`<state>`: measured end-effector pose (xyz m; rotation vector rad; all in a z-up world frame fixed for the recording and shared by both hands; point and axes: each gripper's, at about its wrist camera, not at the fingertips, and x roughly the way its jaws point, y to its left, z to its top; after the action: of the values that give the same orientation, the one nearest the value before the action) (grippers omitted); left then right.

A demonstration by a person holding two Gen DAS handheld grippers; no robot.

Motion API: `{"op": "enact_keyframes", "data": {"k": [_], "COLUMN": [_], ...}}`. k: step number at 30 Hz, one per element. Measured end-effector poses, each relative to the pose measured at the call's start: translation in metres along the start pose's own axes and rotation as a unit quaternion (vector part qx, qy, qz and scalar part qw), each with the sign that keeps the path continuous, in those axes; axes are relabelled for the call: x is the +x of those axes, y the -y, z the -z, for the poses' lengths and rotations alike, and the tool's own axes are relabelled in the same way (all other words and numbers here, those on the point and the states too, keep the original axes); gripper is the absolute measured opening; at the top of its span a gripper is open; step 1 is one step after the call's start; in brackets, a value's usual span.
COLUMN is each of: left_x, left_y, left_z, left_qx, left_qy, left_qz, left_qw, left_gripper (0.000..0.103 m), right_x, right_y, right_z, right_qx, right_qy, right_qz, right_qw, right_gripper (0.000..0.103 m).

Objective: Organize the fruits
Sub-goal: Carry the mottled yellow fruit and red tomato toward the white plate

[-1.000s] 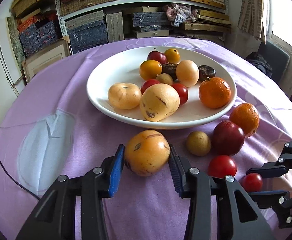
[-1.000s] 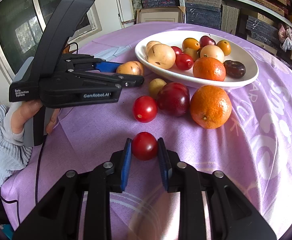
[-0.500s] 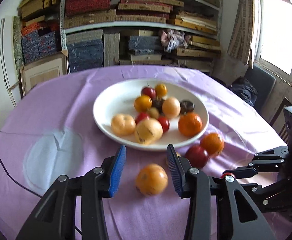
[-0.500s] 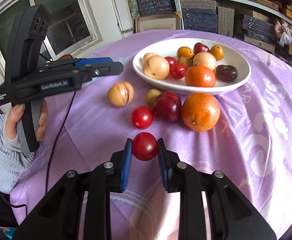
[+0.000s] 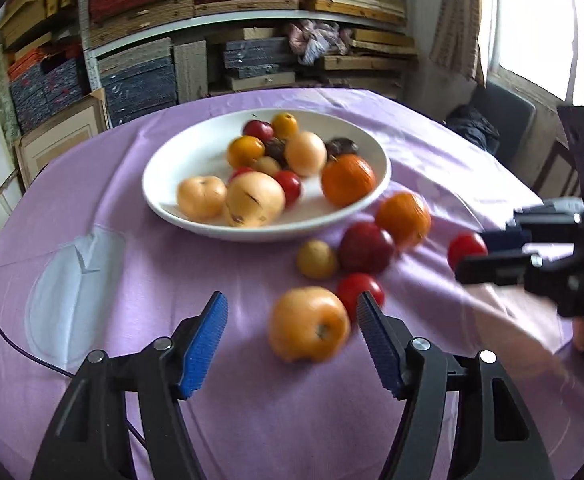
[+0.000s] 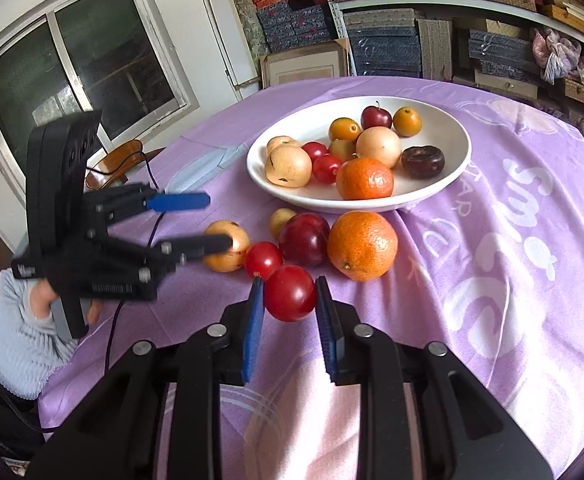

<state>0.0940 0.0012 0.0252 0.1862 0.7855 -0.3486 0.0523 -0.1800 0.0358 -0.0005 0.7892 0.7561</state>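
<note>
Round table under a purple cloth (image 6: 532,240), with a white bowl (image 6: 458,148) toward its far side, already loaded with a dozen or so fruits. Outside the bowl, just in front of its near rim, a loose cluster on the cloth: an orange (image 6: 362,245), a dark red plum (image 6: 304,239), a small tan fruit (image 6: 280,220), a red tomato (image 6: 263,259). Beside that cluster, a yellow-orange fruit (image 5: 310,323), gripped a second ago, now lying free on the cloth between the spread blue pads of the left gripper (image 5: 292,340), whose jaws have just been opening; neither pad touching it, so dropped or let go short of the bowl. Probably calls for a fresh grasp before that fruit counts as sorted. Smallest in play: a second red tomato (image 6: 290,293), clamped between the closed pads of the right gripper (image 6: 289,312) and raised off the cloth nearer the bowl than before, seemingly headed there.
</note>
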Motion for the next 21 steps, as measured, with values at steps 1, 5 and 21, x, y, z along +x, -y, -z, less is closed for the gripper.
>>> {"op": "enact_keyframes", "data": {"k": [1,5,21], "left_x": [0.003,0.012,0.003], "left_y": [0.005,0.008,-0.069], "left_z": [0.004,0.014,-0.098], "left_qx": [0.013,0.025,-0.070], "left_qy": [-0.004,-0.012,0.051], "left_qz": [-0.009,-0.018,-0.047], "left_qw": [0.9999,0.9994,0.9951], "left_gripper": [0.068,0.046,0.050], "right_x": [-0.001,-0.003,-0.015], "right_y": [0.001,0.001,0.021], "right_z": [-0.001,0.001,-0.027], "right_qx": [0.002,0.005,0.039], "right_qy": [0.002,0.002,0.046], "right_qz": [0.000,-0.001,0.024], "right_qw": [1.000,1.000,0.998], "right_gripper": [0.025,0.025,0.025]}}
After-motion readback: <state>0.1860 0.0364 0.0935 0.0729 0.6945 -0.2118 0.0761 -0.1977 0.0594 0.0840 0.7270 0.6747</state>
